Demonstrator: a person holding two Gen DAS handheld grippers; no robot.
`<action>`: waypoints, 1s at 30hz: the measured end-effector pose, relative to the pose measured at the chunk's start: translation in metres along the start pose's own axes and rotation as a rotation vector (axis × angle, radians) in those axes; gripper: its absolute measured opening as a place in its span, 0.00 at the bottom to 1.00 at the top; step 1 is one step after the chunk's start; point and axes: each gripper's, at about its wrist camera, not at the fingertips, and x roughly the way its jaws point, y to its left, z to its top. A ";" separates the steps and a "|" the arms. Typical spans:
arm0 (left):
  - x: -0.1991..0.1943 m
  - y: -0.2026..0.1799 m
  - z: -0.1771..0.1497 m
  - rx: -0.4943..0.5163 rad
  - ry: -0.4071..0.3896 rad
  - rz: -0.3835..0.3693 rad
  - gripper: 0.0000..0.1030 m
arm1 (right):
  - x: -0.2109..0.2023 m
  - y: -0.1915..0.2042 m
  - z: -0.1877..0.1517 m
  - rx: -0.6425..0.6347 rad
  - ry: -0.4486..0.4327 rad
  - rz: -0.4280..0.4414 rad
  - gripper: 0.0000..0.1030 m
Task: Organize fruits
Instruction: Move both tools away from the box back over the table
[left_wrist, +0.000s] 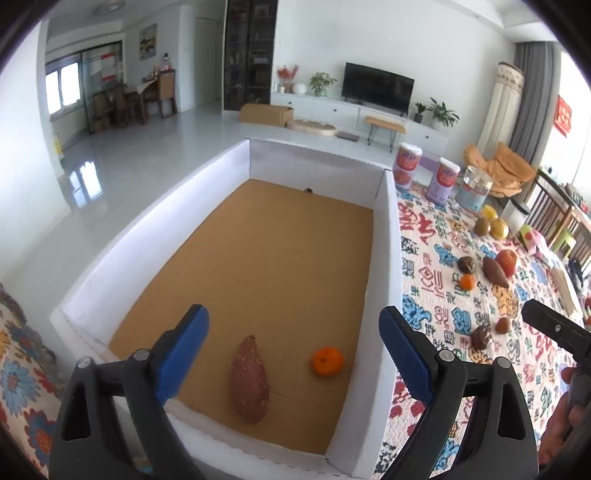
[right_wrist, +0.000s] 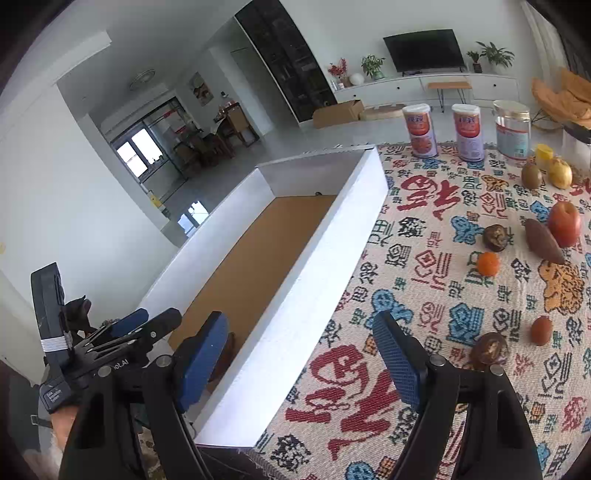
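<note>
Tabletop cloth (right_wrist: 424, 295), a woven cover patterned in red, blue and black characters, carries the biggest item: a shallow white-walled cardboard box with a brown floor (left_wrist: 258, 258). Inside it, near the front wall, lie a long reddish-brown sweet potato (left_wrist: 249, 380) and a small round orange tangerine (left_wrist: 327, 362), just beside each other but apart, so sorting looks barely begun. Most produce waits on the cloth to the right of the box: a red apple (right_wrist: 563, 223), a second brown sweet potato (right_wrist: 543, 242) touching it, a yellow pear-like fruit (right_wrist: 559, 173), a green-brown kiwi (right_wrist: 532, 176), another small orange tangerine (right_wrist: 487, 264), two dark wrinkled round fruits (right_wrist: 495, 238), and a small reddish-brown fruit (right_wrist: 541, 329). The left tongs (left_wrist: 293, 369) hang tilted downward over the box's front end, blue pads spread wide with nothing gripped. The right tongs (right_wrist: 299, 369) straddle the box's right wall, likewise tilted down, wide apart and empty.
</note>
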 end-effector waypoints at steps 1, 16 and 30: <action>-0.004 -0.008 0.001 0.020 -0.017 -0.024 0.92 | -0.014 -0.021 -0.005 0.019 -0.031 -0.054 0.84; 0.032 -0.086 -0.003 0.219 -0.147 0.155 0.95 | -0.115 -0.293 -0.086 0.315 -0.108 -0.912 0.89; 0.063 -0.079 -0.015 0.218 0.048 0.138 0.95 | -0.101 -0.312 -0.101 0.373 -0.013 -0.943 0.95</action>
